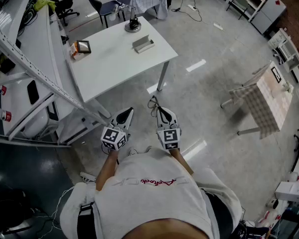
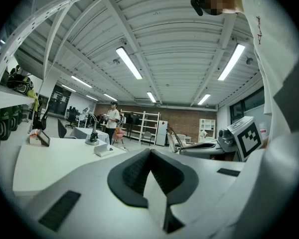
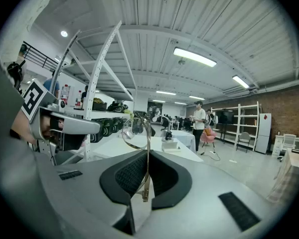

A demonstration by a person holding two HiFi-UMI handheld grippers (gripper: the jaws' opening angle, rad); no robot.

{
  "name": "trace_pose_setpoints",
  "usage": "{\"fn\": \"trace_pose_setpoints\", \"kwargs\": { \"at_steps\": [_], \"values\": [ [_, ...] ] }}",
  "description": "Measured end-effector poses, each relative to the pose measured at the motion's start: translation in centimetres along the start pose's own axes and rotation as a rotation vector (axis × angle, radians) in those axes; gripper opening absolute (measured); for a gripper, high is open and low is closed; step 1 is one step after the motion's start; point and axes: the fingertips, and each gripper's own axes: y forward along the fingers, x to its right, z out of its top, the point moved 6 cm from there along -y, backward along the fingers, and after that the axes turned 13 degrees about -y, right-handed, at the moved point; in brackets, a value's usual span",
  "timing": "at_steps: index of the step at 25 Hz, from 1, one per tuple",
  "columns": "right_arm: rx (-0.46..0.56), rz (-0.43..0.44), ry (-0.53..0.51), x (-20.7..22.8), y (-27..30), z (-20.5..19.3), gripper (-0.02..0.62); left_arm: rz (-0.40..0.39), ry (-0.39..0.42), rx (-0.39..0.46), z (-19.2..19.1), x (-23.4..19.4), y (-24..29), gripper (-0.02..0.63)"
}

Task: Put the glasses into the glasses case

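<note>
The glasses [image 1: 155, 106] are thin-framed and held in the air by one temple arm. My right gripper [image 1: 162, 115] is shut on them. In the right gripper view a lens of the glasses [image 3: 134, 133] stands above the right gripper [image 3: 147, 156]. The grey glasses case [image 1: 143, 44] lies on the white table [image 1: 109, 63], far ahead of both grippers. It also shows as the case [image 2: 103, 151] and the case [image 3: 169, 147]. My left gripper [image 1: 126, 115] is level with the right one. The left gripper [image 2: 150, 156] is shut with nothing between its pads.
A black stand [image 1: 132, 25] and a small framed object [image 1: 82, 47] share the table with the case. A metal shelving rack [image 1: 25, 63] runs along the left. A checkered table [image 1: 261, 103] stands at the right. A person [image 3: 198, 121] stands far back.
</note>
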Motion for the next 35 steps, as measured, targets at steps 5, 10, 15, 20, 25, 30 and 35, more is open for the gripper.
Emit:
{"fn": "trace_pose_setpoints", "kwargs": {
  "at_steps": [5,10,15,20,25,30,35],
  "values": [
    [0.005,0.003,0.004,-0.1,-0.2,-0.1,0.028,-0.003,0.008,-0.001,0.0,0.3,-0.1,0.026],
    [0.013,0.016,0.007,0.0,-0.2,0.0,0.028,0.003,0.011,0.001,0.0,0.6,-0.1,0.026],
    [0.013,0.047,0.015,0.3,-0.6,-0.8,0.028,0.012,0.018,-0.013,-0.6,1.4,0.4,0.026],
    [0.025,0.062,0.017,1.0,-1.0,-1.2,0.028,0.021,0.008,-0.018,-1.3,2.2,1.0,0.026],
    [0.027,0.073,0.026,2.3,-1.7,-2.0,0.028,0.027,0.004,-0.017,-1.8,3.5,1.9,0.026],
    [0.027,0.079,0.023,3.5,-2.7,-2.8,0.028,0.036,-0.001,-0.012,-2.4,4.8,2.6,0.026],
    [0.023,0.077,0.026,4.5,-3.1,-3.7,0.028,0.030,0.000,-0.019,-3.1,5.7,3.6,0.026]
  ]
}}
